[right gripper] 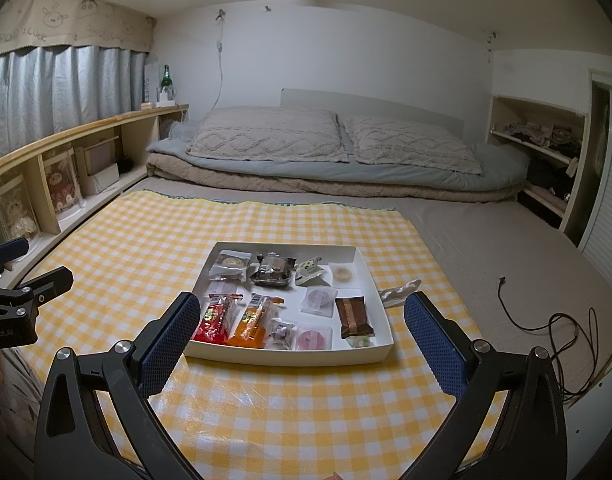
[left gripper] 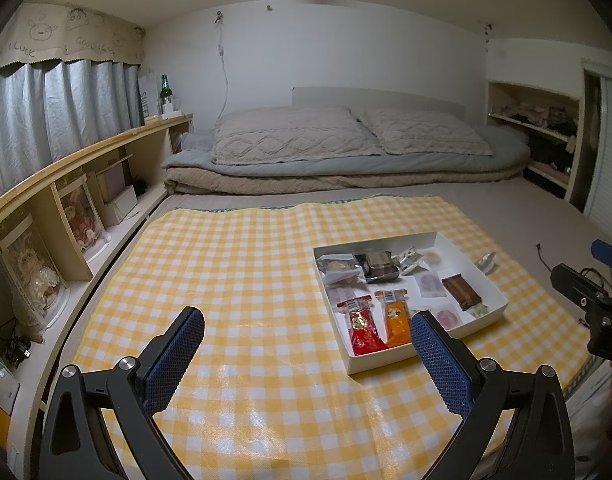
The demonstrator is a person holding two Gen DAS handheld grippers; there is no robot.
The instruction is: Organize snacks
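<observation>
A shallow white tray point(right gripper: 380, 354) point(left gripper: 502, 298) lies on the yellow checked cloth point(right gripper: 145, 256) point(left gripper: 233, 264) with several wrapped snacks in it: a red packet point(right gripper: 215, 318) point(left gripper: 362, 326), an orange packet point(right gripper: 255, 320) point(left gripper: 397, 320), a brown bar point(right gripper: 353, 316) point(left gripper: 462, 290), a dark wrapped cake point(right gripper: 273, 270) point(left gripper: 380, 266) and pink round sweets point(right gripper: 316, 298). One silvery wrapper point(right gripper: 400, 292) point(left gripper: 486, 261) lies outside the tray's right wall. My right gripper point(right gripper: 301, 338) hangs open just before the tray. To the tray's left my left gripper point(left gripper: 306, 354) is open and holds nothing.
Folded bedding with two pillows point(right gripper: 265, 140) fills the back. A low wooden shelf point(left gripper: 65, 184) with boxed dolls and a green bottle point(left gripper: 165, 90) runs along the left. A black cable point(right gripper: 562, 332) lies on the mattress at right. An open closet point(right gripper: 542, 152) stands far right.
</observation>
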